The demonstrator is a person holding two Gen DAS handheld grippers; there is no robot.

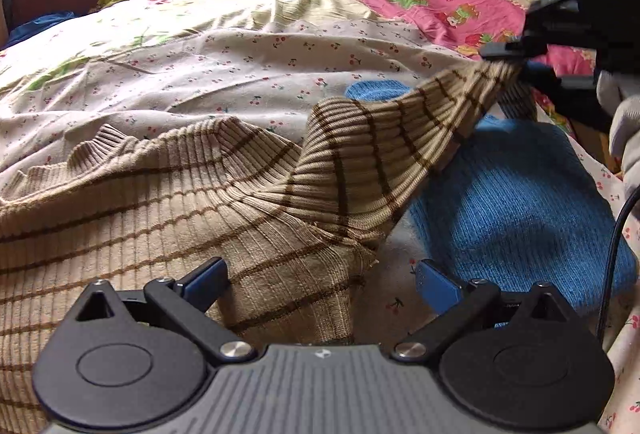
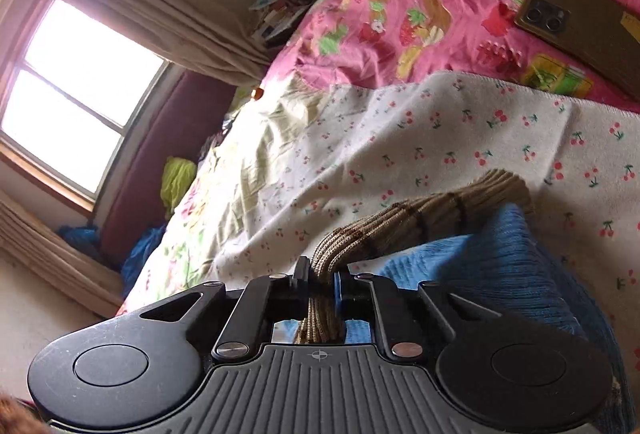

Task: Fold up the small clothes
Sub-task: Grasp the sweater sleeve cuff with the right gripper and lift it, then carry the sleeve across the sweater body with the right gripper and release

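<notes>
A: Where's the sweater (image 1: 168, 202)?

B: On the bed (image 1: 224, 74), lying across the cherry-print blanket (image 1: 280, 66). Its body is spread flat on the side of the blue knit (image 1: 516, 202) away from the pillow, and one sleeve (image 1: 400, 138) is lifted off the bed, passing over the blue knit.

A: What's lifting it?

B: The right tool (image 2: 322, 278). Its fingers are clenched on the bunched sleeve end, with the fabric squeezed between the pads.

A: And the left tool (image 1: 320, 282)?

B: Released, fingers spread wide. It sits low over the sweater's edge; a fold of fabric lies between the blue pads (image 1: 436, 284), untouched by them.

A: Anything else near the blue knit?

B: A pink pillow (image 2: 440, 6) beyond it, with a phone (image 2: 580, 26) lying on top.
</notes>
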